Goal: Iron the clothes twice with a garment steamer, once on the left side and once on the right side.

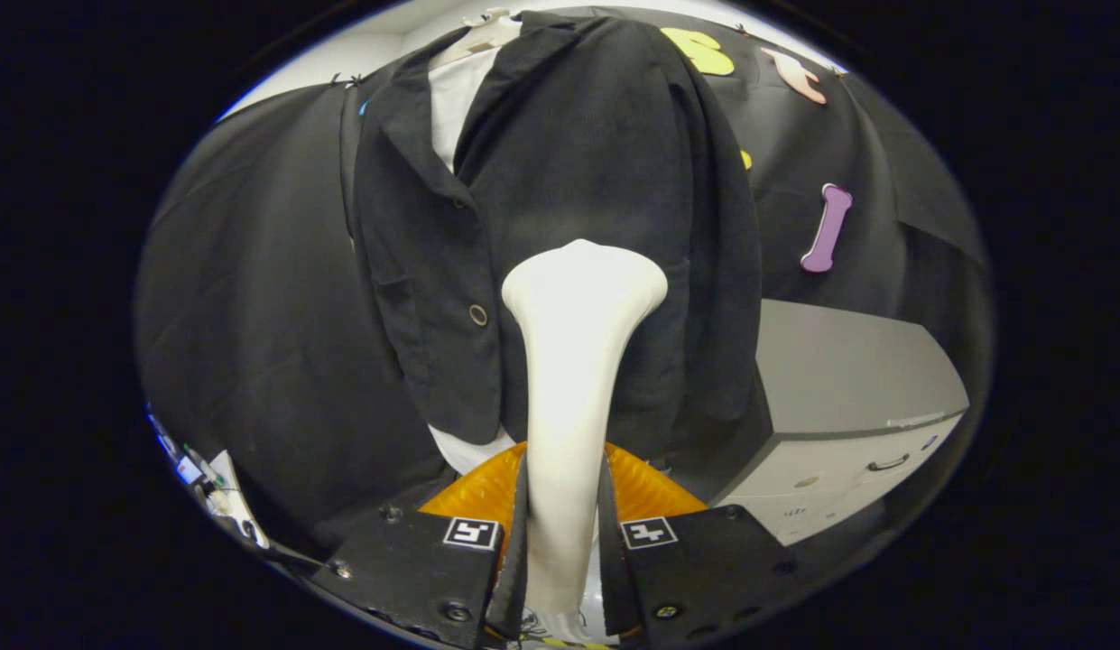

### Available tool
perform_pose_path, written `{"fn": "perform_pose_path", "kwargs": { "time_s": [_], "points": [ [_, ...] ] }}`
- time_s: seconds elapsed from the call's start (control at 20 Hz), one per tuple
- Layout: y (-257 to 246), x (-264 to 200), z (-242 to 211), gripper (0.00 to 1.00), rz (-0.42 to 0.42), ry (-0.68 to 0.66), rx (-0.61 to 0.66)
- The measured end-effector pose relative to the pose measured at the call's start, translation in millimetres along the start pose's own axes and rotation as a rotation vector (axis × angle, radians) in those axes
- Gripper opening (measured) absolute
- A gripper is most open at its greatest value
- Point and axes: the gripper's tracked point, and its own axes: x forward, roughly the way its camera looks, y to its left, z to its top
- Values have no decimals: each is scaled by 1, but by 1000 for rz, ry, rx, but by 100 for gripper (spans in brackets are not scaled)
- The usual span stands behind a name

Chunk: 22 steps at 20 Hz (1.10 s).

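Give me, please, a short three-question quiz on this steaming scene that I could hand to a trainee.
1. True or false: the gripper is shut on the handle of the white garment steamer.
2. The steamer's head is against which part of the black jacket? A) the panel on the side away from the snap button B) the collar C) the sleeve cuff
3. Fill in: beyond the jacket's sleeve, by the booth wall, stands a grey ____ with a drawer handle.

Key: 1 true; 2 A; 3 cabinet.
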Motion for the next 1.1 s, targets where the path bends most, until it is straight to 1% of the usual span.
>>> {"fn": "perform_pose_path", "kwargs": {
  "time_s": [0.7, 0.9, 1.1],
  "points": [
    [-2, 30, -74, 36, -10, 134, 33],
    [-2, 24, -73, 36, -8, 125, 41],
    [1, 1, -55, 36, -8, 84, 48]
  ]
}}
